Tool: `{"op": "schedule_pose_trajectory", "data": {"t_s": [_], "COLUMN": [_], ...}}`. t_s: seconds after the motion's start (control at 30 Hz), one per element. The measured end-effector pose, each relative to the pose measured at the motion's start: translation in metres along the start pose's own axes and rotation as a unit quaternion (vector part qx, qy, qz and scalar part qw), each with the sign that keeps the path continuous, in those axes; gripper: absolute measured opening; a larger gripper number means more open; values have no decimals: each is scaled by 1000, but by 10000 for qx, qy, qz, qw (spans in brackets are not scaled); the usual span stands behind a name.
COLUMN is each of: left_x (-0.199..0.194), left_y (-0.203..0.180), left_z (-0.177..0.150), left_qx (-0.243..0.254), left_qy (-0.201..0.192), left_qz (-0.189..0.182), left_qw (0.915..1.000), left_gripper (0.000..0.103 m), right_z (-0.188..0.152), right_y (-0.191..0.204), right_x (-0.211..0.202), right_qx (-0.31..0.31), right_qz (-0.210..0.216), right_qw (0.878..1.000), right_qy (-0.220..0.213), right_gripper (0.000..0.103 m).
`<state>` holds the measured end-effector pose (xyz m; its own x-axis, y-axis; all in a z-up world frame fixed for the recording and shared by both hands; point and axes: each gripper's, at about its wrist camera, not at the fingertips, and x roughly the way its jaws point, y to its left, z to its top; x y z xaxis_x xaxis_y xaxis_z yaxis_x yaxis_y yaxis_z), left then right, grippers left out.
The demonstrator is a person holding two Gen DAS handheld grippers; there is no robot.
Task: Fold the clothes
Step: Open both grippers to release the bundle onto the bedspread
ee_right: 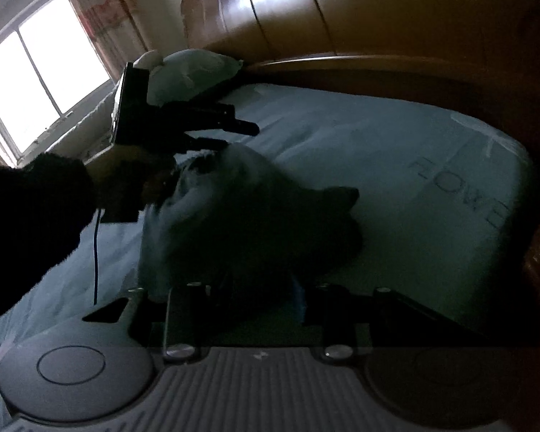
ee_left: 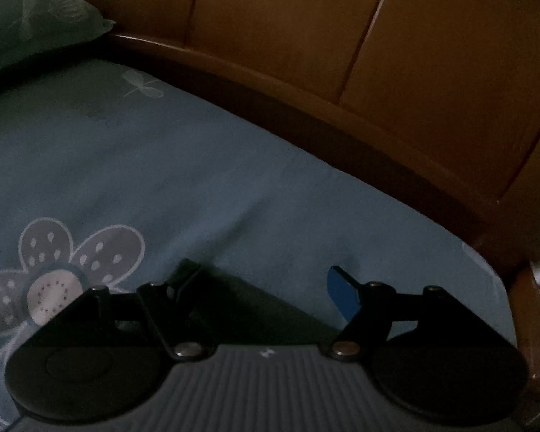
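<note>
Left-wrist view: the left gripper (ee_left: 266,280) hangs over a blue bedsheet (ee_left: 205,180) printed with a pale flower (ee_left: 54,270). Its jaws stand wide apart with only bare sheet between them; nothing is held. Of its two fingers, the blue-padded one (ee_left: 342,295) shows on the side nearer the wooden headboard (ee_left: 342,54), and the other is a dark shape toward the flower. A patterned green pillow (ee_left: 36,18) lies against the headboard, at its far end from the gripper.

Right-wrist view: the garment (ee_right: 241,216), a crumpled dark-and-pale heap, lies on the bedsheet (ee_right: 378,151) well short of the headboard (ee_right: 342,18), its near edge reaching down to the right gripper (ee_right: 255,298). The right gripper's jaws are partly apart and the cloth sits in or just before the gap; the area is too dark to tell whether the pads press on it. The left gripper (ee_right: 234,133) appears from the side, beyond the garment and nearer the headboard, held by a hand (ee_right: 140,176) in a dark sleeve (ee_right: 28,223); its fingers are spread, the lower one just above or touching the heap's top, which cannot be settled. A thin cable (ee_right: 96,252) hangs below the hand. A pillow (ee_right: 194,72) rests beside the headboard, and a bright window (ee_right: 36,79) with a patterned curtain (ee_right: 100,10) lies farther from it.
</note>
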<state>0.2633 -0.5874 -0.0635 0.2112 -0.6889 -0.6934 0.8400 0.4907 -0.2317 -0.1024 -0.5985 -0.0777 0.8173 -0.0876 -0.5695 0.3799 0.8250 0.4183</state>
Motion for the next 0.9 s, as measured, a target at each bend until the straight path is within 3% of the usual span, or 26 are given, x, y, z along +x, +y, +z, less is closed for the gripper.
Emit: {"op": "schedule_pose_trajectory", "data": {"t_s": [0.17,0.3,0.4,0.47,0.6,0.73,0.83,0.9], "left_x": [-47,-76,-71,-70,-127,-182,-215,-233], "left_y": [-9,4,24,41,47,45,41,37], "left_z": [-8,-34,-53,-61,-71,-96,-125,-148], "left_qx": [300,239,94,-324,-410,-248,46,234], "left_qy": [45,88,283,572,185,263,335,357], "left_qz": [55,-9,492,621,521,614,1092,1442], "left_qw": [9995,9997,9983,9959,9976,9975,9934,9886], "left_gripper": [75,78,76,70,79,80,81,86], "right_z": [6,24,42,52,68,87,93,93], "right_y": [-2,2,9,16,30,31,21,14], "right_x": [-5,2,17,28,46,83,112,115], "right_qx": [114,17,-134,-198,-505,-592,-466,-406], "right_qz": [200,390,490,530,612,594,286,-178], "right_qw": [9997,9990,9985,9982,9968,9965,9980,9984], "right_qy": [-102,-209,-222,-193,-99,55,310,352], "right_gripper": [41,43,43,43,43,43,43,43]}}
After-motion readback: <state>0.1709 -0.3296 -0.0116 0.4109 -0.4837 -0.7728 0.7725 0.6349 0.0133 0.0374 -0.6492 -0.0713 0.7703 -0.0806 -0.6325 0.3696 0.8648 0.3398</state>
